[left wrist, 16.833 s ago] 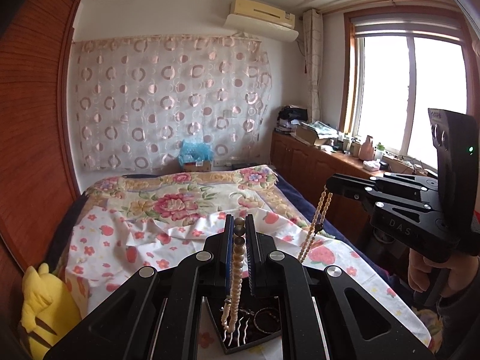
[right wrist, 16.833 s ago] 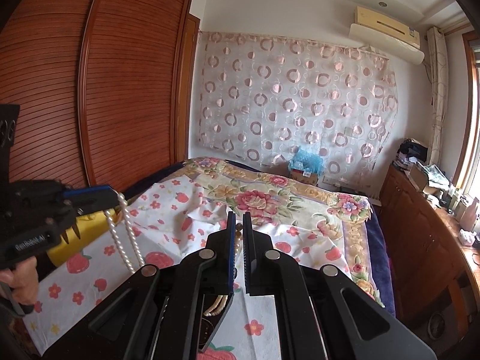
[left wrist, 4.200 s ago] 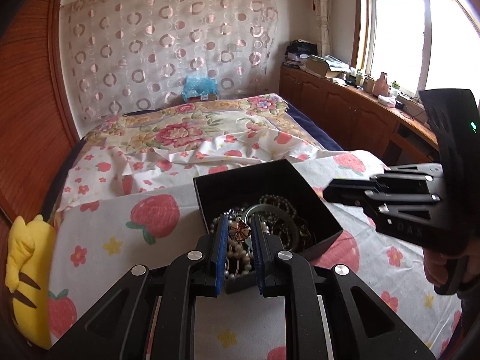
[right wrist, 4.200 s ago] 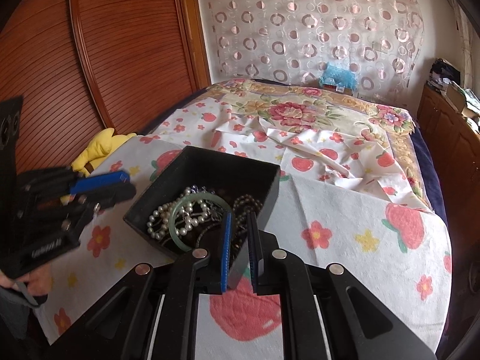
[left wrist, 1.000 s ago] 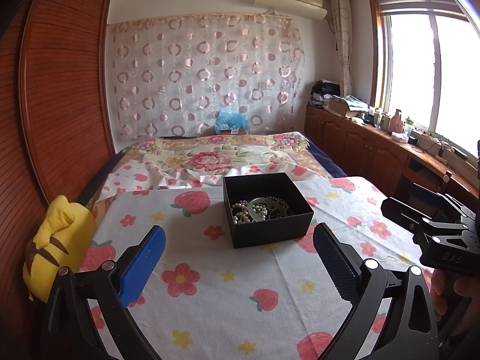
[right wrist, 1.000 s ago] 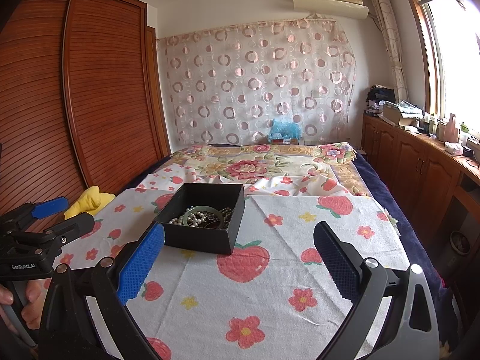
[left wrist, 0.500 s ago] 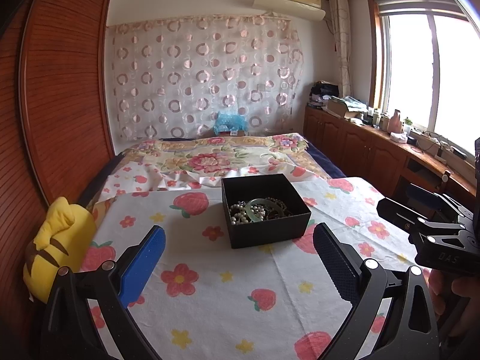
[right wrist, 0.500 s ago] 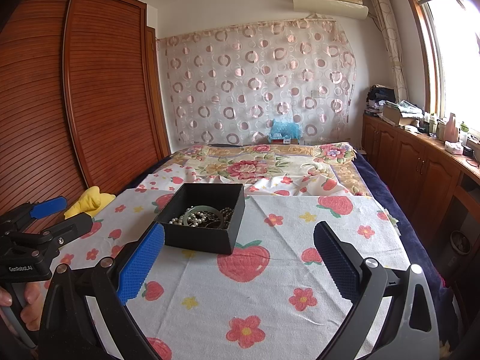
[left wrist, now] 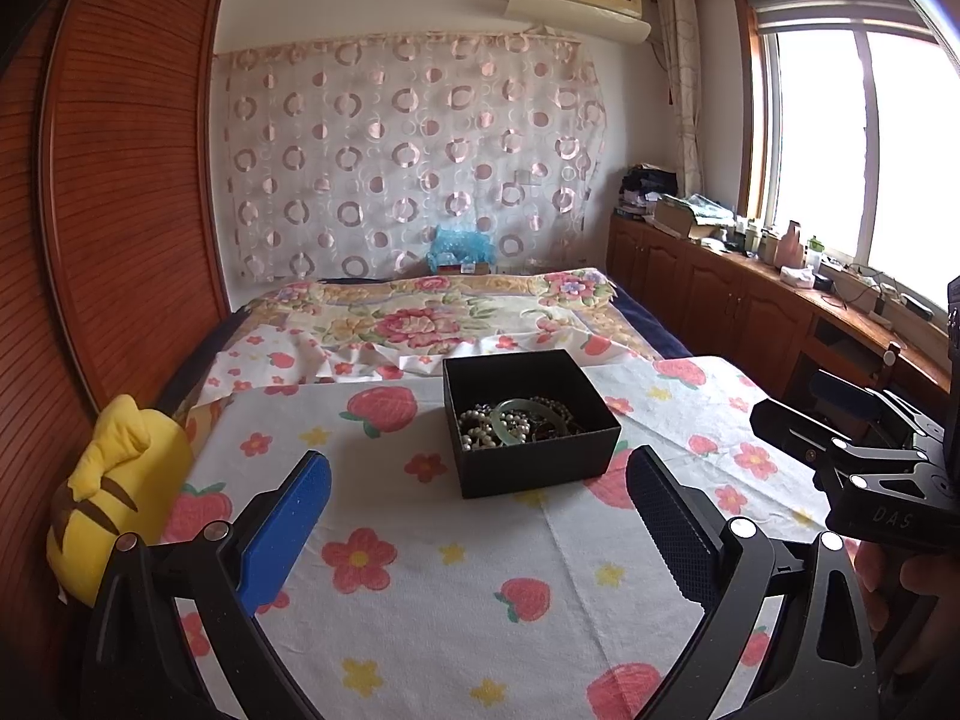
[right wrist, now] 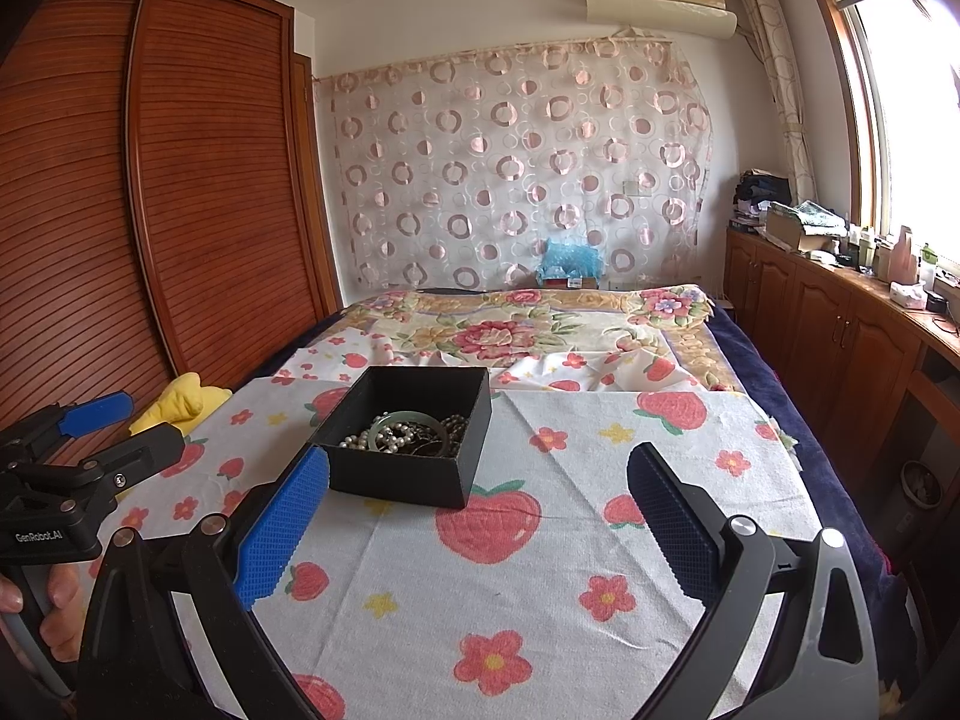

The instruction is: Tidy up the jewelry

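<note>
A black open box (left wrist: 534, 468) (right wrist: 399, 474) sits on the strawberry-print cloth (left wrist: 420, 588) (right wrist: 540, 570) on the bed. Inside lie a pale green bangle (left wrist: 521, 417) (right wrist: 408, 425), white pearl strands (left wrist: 477, 432) (right wrist: 360, 439) and darker bead chains. My left gripper (left wrist: 480, 504) is open and empty, held back from the box on its near side. My right gripper (right wrist: 480, 504) is also open and empty, with the box just beyond its left finger. Each gripper shows at the edge of the other's view.
A yellow plush toy (left wrist: 114, 498) (right wrist: 180, 399) lies at the bed's left edge by the wooden wardrobe (right wrist: 150, 210). A floral quilt (left wrist: 432, 312) covers the far bed. Wooden cabinets (right wrist: 840, 336) with clutter line the right wall under the window. A hand (right wrist: 42, 606) holds the left gripper.
Since 4.2 s ago both grippers have opened and drawn back from the box, leaving the jewelry inside. Over the last second they are nearly still, and the left view drifts slightly.
</note>
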Action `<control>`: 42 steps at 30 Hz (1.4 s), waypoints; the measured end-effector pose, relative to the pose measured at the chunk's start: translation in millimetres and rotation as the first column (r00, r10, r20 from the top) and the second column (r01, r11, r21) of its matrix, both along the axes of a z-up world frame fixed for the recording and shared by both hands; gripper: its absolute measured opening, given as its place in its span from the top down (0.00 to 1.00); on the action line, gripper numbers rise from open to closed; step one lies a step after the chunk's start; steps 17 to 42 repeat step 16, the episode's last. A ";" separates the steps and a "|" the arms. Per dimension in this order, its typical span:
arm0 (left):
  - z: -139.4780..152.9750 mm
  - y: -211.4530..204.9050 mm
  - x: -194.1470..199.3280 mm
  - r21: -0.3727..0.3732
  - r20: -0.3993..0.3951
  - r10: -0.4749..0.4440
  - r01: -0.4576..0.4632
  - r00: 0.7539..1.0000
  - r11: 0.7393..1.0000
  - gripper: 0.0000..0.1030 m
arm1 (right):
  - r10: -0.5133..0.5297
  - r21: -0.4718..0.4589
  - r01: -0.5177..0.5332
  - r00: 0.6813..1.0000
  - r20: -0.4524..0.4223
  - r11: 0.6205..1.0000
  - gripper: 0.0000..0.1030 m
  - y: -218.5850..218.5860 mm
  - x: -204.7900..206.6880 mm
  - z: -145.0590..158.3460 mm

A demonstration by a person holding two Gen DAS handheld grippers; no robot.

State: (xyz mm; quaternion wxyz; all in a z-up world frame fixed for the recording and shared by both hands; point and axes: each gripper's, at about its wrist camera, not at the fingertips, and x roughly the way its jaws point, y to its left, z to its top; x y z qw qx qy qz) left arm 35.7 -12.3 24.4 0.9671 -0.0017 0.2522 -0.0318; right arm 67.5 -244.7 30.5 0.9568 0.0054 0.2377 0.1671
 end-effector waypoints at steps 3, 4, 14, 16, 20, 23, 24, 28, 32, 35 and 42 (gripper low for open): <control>-0.5 0.1 -0.3 0.000 -0.001 0.000 0.000 1.000 1.000 0.08 | -0.001 0.001 0.001 1.000 -0.001 1.000 0.03 0.0 0.1 -0.5; -0.6 0.2 -0.6 -0.002 -0.001 0.000 0.000 1.000 1.000 0.08 | -0.001 0.001 0.001 1.000 -0.001 1.000 0.03 0.1 0.1 -0.8; 3.2 -1.5 1.6 0.002 -0.002 0.007 -0.007 1.000 1.000 0.08 | 0.000 0.000 0.000 1.000 0.000 1.000 0.03 -0.4 0.0 -0.5; 4.7 -2.4 1.4 0.000 0.000 0.008 -0.008 1.000 1.000 0.08 | 0.000 0.001 0.000 1.000 0.000 1.000 0.03 -0.5 0.1 -0.8; 4.7 -2.4 1.4 0.000 0.000 0.008 -0.008 1.000 1.000 0.08 | 0.000 0.001 0.000 1.000 0.000 1.000 0.03 -0.5 0.1 -0.8; 4.7 -2.4 1.4 0.000 0.000 0.008 -0.008 1.000 1.000 0.08 | 0.000 0.001 0.000 1.000 0.000 1.000 0.03 -0.5 0.1 -0.8; 4.7 -2.4 1.4 0.000 0.000 0.008 -0.008 1.000 1.000 0.08 | 0.000 0.001 0.000 1.000 0.000 1.000 0.03 -0.5 0.1 -0.8; 4.7 -2.4 1.4 0.000 0.000 0.008 -0.008 1.000 1.000 0.08 | 0.000 0.001 0.000 1.000 0.000 1.000 0.03 -0.5 0.1 -0.8; 4.7 -2.4 1.4 0.000 0.000 0.008 -0.008 1.000 1.000 0.08 | 0.000 0.001 0.000 1.000 0.000 1.000 0.03 -0.5 0.1 -0.8; 4.7 -2.4 1.4 0.000 0.000 0.008 -0.008 1.000 1.000 0.08 | 0.000 0.001 0.000 1.000 0.000 1.000 0.03 -0.5 0.1 -0.8; 4.7 -2.4 1.4 0.000 0.000 0.008 -0.008 1.000 1.000 0.08 | 0.000 0.001 0.000 1.000 0.000 1.000 0.03 -0.5 0.1 -0.8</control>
